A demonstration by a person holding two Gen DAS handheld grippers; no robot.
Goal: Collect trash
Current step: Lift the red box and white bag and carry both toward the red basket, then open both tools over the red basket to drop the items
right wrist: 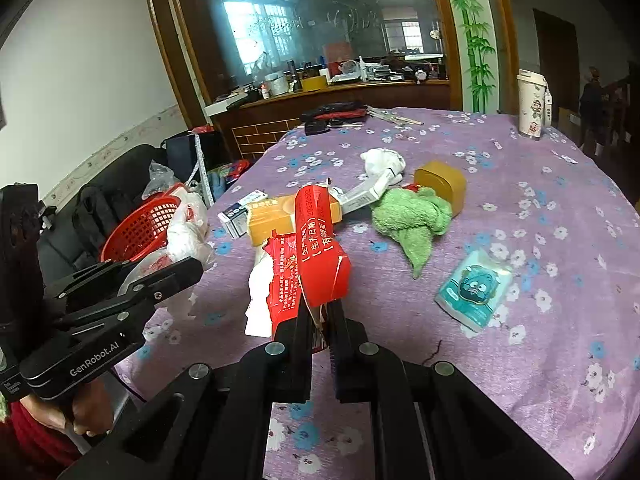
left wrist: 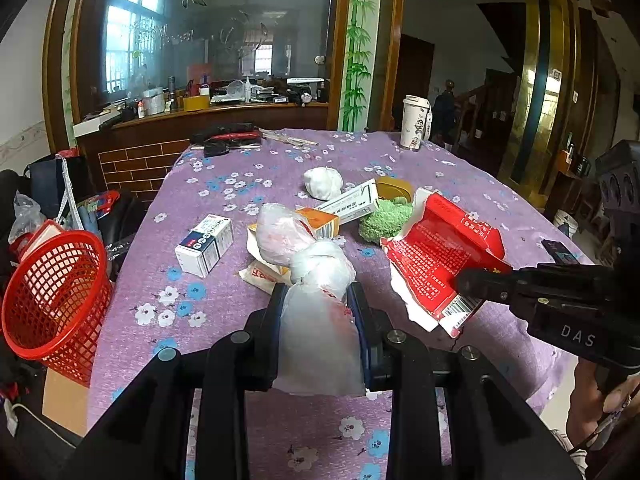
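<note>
The left gripper grips a plastic bag; the right gripper pinches a torn red carton. The red basket lies left, nearer the left hand.

Legible markings:

- "DAS": white letters on black body of right gripper, near right edge, left wrist view.
- "GenRobot.AI": white lettering on black body of left gripper, near left, right wrist view.
- Torn red carton, centre, clamped in right gripper: white Chinese print in brackets, "生产日期" and "有效至", plus digits approx. "2025…"; remainder unclear. Barcode on its near end; digits too small.
- Other boxes on table: print too small or blurred to read.
</note>
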